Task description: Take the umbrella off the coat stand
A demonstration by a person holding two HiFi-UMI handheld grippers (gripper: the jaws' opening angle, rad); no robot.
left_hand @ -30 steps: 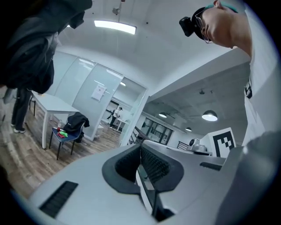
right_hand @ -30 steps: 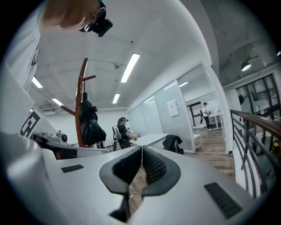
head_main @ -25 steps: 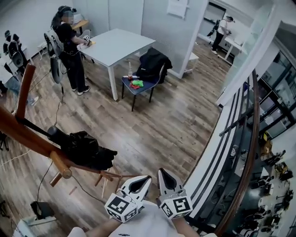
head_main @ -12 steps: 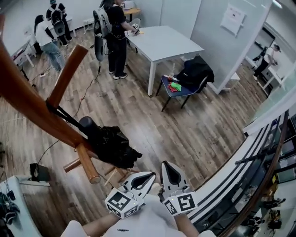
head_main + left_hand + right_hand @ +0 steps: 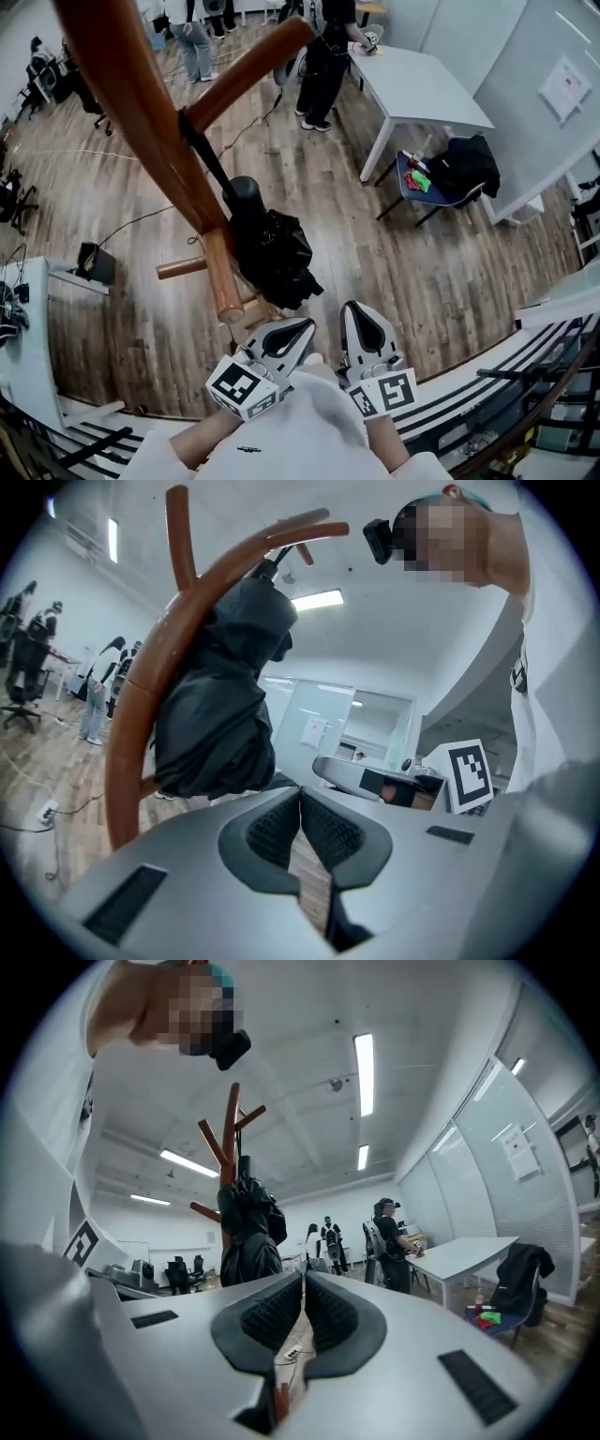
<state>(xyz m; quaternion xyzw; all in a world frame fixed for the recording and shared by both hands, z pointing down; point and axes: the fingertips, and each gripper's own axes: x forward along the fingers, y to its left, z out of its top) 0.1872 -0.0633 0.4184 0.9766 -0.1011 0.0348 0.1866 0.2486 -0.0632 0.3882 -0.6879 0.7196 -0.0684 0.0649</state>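
Wooden plank flooring (image 5: 441,272) is spread beneath the coat stand (image 5: 141,112), from which a black folded umbrella (image 5: 274,255) is hung by a dark strap, its fabric loosely bunched. Compared with a second ago, the coat stand is seen nearer and larger, and the umbrella is now found just ahead of both grippers. The left gripper (image 5: 281,339) and right gripper (image 5: 366,330) are held short of the coat stand, jaws pressed together on nothing. Beyond the coat stand, a white table (image 5: 422,89) and standing people are seen.

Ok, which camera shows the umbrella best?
The left gripper view: the umbrella hangs large and close against the coat stand. The head view sees it foreshortened from above; the right gripper view shows it small and distant.
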